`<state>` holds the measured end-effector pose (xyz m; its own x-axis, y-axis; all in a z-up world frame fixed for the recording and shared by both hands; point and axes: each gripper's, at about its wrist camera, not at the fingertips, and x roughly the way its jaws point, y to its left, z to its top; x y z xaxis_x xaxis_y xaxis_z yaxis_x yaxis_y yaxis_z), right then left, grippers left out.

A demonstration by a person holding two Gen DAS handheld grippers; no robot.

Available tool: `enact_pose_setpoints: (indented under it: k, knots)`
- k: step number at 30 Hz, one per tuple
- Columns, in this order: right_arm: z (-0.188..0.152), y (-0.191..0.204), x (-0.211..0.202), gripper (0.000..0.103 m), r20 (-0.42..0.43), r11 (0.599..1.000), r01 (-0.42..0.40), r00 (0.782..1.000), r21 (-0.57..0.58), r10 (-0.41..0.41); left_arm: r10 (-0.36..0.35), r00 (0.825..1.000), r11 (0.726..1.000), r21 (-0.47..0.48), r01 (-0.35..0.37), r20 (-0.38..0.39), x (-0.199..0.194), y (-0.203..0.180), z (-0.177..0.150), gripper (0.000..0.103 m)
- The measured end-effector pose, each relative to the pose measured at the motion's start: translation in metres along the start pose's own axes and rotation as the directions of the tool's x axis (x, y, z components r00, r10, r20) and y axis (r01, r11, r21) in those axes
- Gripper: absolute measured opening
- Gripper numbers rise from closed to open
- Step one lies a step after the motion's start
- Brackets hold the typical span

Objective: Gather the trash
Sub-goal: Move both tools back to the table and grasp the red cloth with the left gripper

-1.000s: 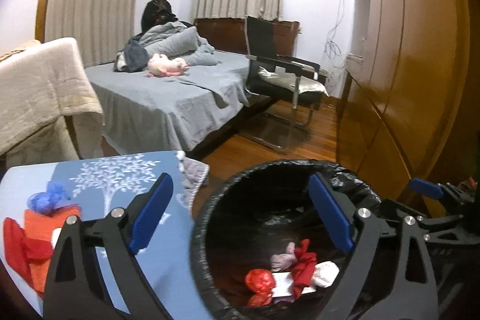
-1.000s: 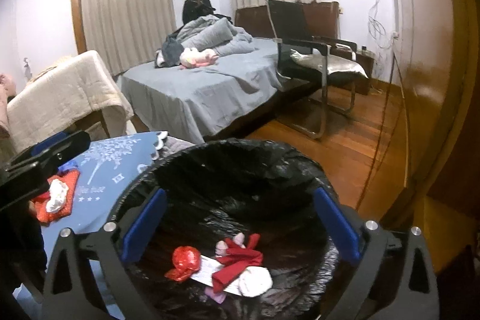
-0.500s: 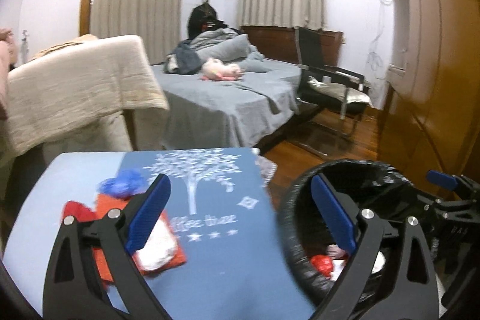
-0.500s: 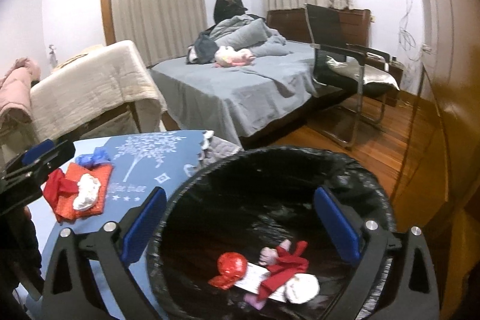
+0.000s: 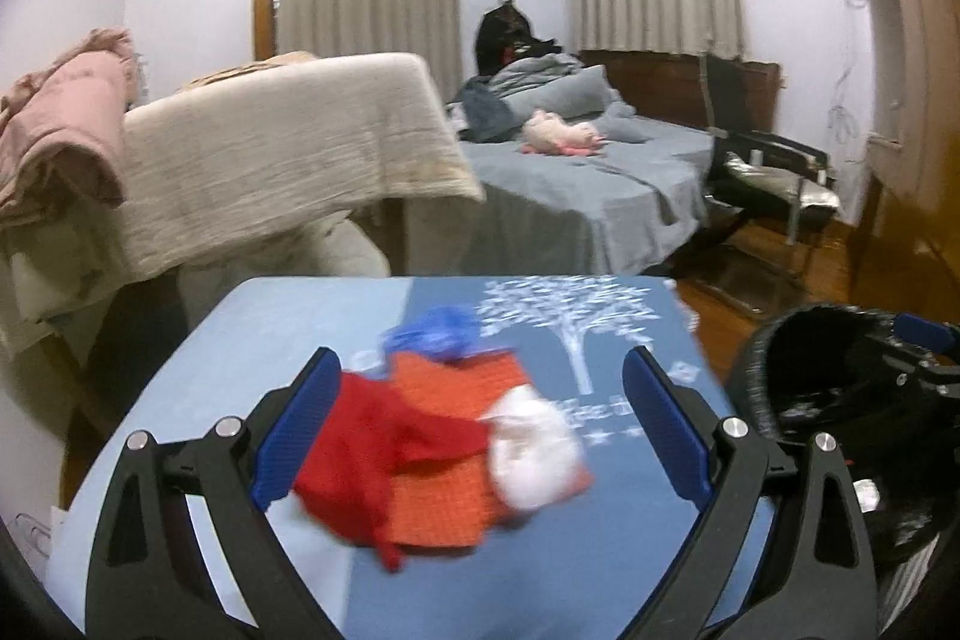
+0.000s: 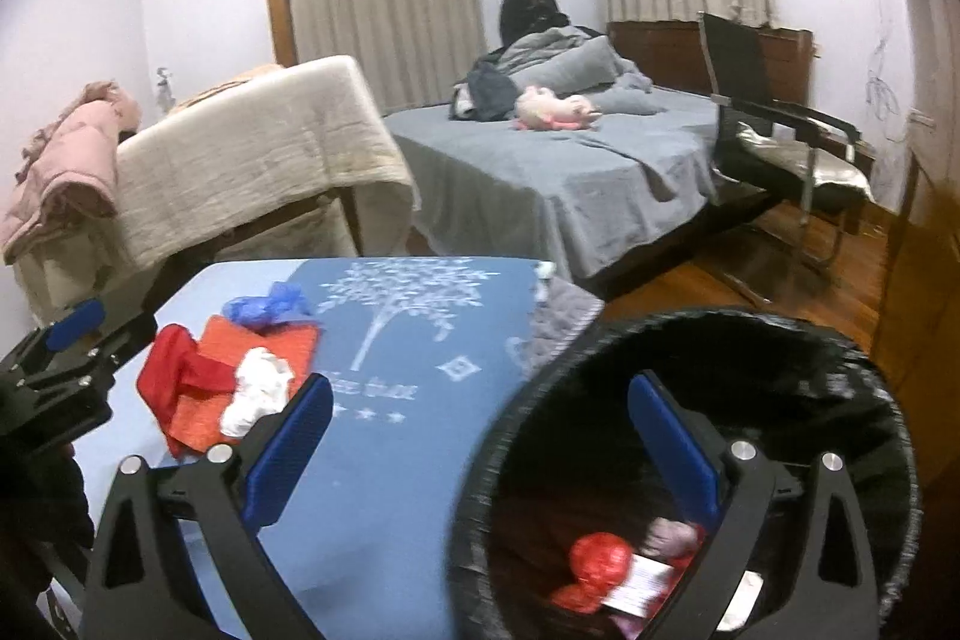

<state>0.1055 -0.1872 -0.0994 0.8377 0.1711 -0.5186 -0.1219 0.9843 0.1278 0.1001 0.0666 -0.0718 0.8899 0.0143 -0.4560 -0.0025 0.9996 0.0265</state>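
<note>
Remaining trash on the blue tablecloth [image 5: 252,340], left of the bin [image 6: 690,358]: red crumpled piece [image 5: 372,454] at the left, orange mat-like sheet [image 5: 456,400] beneath it, blue wad [image 5: 438,331] on the far edge of the sheet, white crumpled wad [image 5: 531,451] on its right edge, nearest the bin. Left gripper [image 5: 480,424] spread wide and empty, aimed squarely at the pile from the near side, pile framed between the blue pads [image 5: 297,424]; contact not yet evident, view blurred. Pile elongated across the gripper line, red end to white end. Right gripper [image 6: 480,442] also spread and empty, straddling the bin's near left rim, pile ahead and to its left. Left gripper judged nearer, hence better placed for the next pick. Inside the bin: red wad [image 6: 591,562] and paper scraps.
</note>
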Motion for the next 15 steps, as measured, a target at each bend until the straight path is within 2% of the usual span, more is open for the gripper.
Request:
enact_pose_setpoints:
  k: [5,15]
  knots:
    - [0.001,0.027,0.021,0.097,-0.008,0.999,-0.041,0.999,-0.021,0.041,0.062,0.998,0.998,-0.017,-0.062,-0.02,0.011,0.03,-0.009,0.092]
    - [-0.005,0.054,0.059,0.097,-0.054,0.997,-0.06,0.997,-0.056,0.057,0.086,0.99,0.994,-0.059,-0.093,-0.11,0.043,0.058,-0.03,0.092]
